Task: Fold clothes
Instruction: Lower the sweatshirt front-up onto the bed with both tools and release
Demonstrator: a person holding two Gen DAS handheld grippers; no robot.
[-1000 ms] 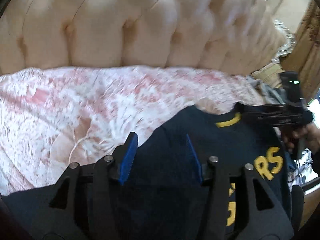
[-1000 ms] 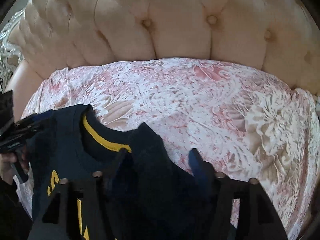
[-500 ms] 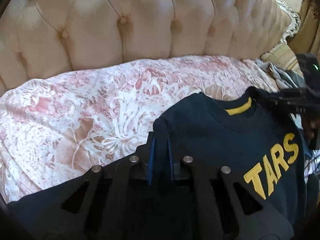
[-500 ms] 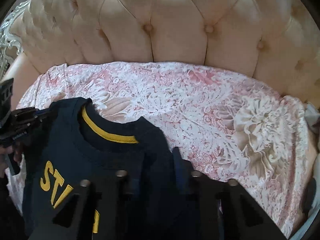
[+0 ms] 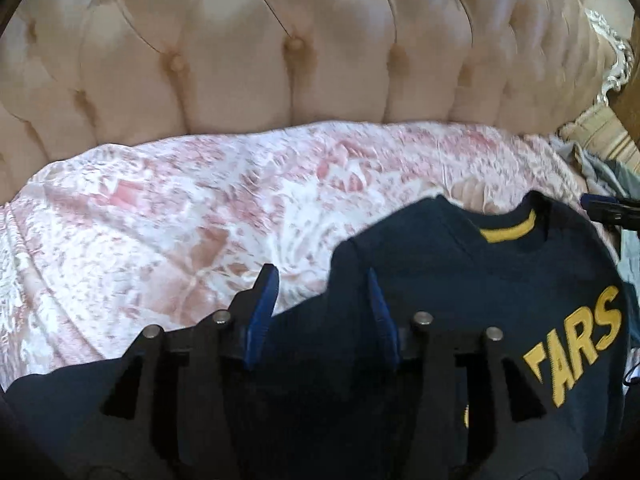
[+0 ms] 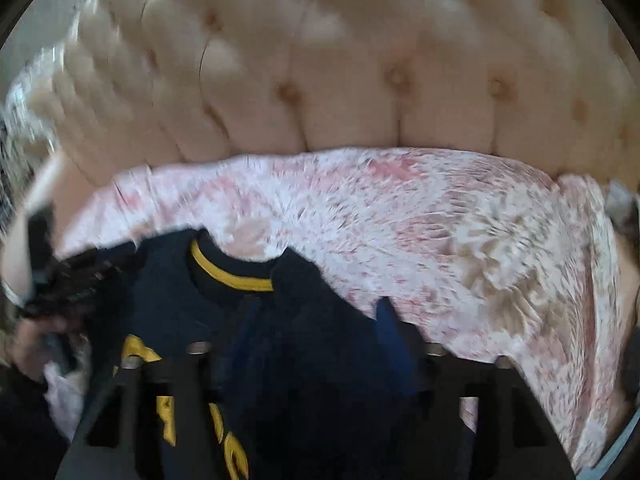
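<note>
— Two grippers, and we see both with jaws apart and opening. The left gripper [image 5: 322, 294] has its blue pads clear of the cloth; the shoulder of the navy sweatshirt [image 5: 480, 280] lies between them, untouched as far as we can tell.

— And the right gripper [image 6: 316, 320]?

— Harder. Its view is smeared by motion. We make out one blue finger [image 6: 390, 320] on the right side; the other is lost against the dark fabric. The sweatshirt's other shoulder sits between the jaws, not pinched.

— Where is the sweatshirt?

— Spread on the pink flowered bedspread [image 5: 160, 220], collar toward the tufted headboard [image 5: 280, 60]. Its lower part is hidden under our grippers, and the yellow lettering [image 5: 576, 344] is cut off, so we read only part of it.

— Anything else?

— A hand [image 6: 32, 336] at the left edge of the right view, too blurred to describe.
</note>
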